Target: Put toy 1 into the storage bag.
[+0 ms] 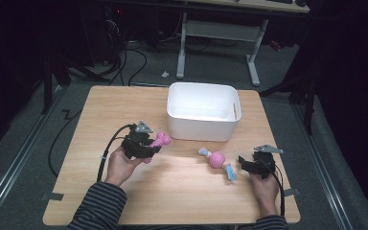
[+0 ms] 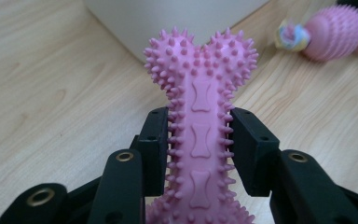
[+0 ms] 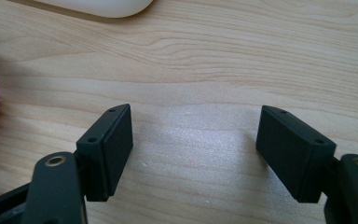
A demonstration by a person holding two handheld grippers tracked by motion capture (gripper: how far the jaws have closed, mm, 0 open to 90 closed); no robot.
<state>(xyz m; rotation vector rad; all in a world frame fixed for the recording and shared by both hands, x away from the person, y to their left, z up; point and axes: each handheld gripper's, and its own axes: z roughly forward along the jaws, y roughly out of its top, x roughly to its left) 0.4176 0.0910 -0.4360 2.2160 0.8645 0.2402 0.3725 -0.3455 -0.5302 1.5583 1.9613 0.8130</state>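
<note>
Light wood bench (image 1: 182, 191) in a dark room, grey floor, cables and another desk's legs behind it. The left gripper (image 2: 198, 149) has its fingers (image 2: 156, 140) pinching a pink spiky rubber bone toy (image 2: 199, 93) by the shaft, its knobbed end sticking out past them toward the white plastic bin (image 1: 203, 111). The left gripper view picks up little bone shapes embossed on it. The right gripper (image 3: 193, 149) has its fingers spread over bare wood, a pink ball-and-rope toy (image 1: 216, 160) just beside them.
</note>
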